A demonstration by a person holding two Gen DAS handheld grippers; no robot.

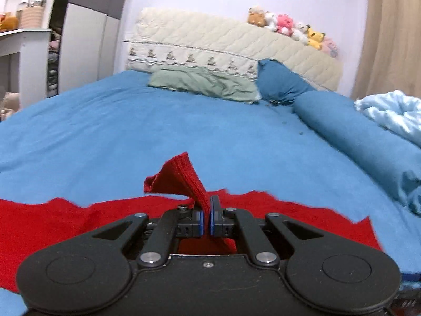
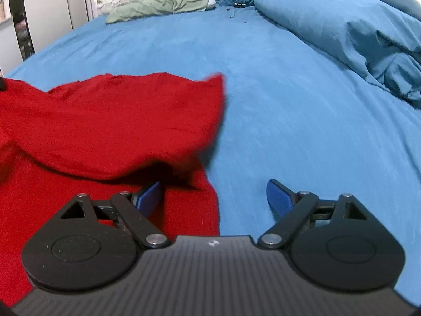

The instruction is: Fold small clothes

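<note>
Red garment [image 2: 105, 121] spread across the blue bed [image 1: 184, 121], long axis running side to side in front of both grippers. Lying mostly to the left of the right gripper [image 2: 214, 194], with its right-hand edge passing just between that gripper's two pads. Upper layer already doubled over and humped, its far corner smeared with motion blur in the right wrist view.

Left gripper [image 1: 206, 220] closer to the cloth in the way that counts: pads drawn together, clamped on a ribbed hem or cuff of the red garment [image 1: 181, 176], which stands up in a peak just beyond the tips. Rest of the cloth flat under and to both sides of that gripper.

Right gripper spread wide, holding nothing. Left blue pad [image 2: 148, 197] low over the red cloth, touching or just above it; cannot tell which. Right pad over bare sheet, well clear of the cloth.

Judged from this: fold in hand, carried by the left alone, with the pinched edge to be drawn across the garment's long axis. Right side free to pin or take the near right edge, already within reach between its pads.

Further up the bed, well apart: a green pillow [image 1: 202, 84], a rolled blue duvet [image 2: 342, 31], soft toys [image 1: 286, 26] on the headboard.
</note>
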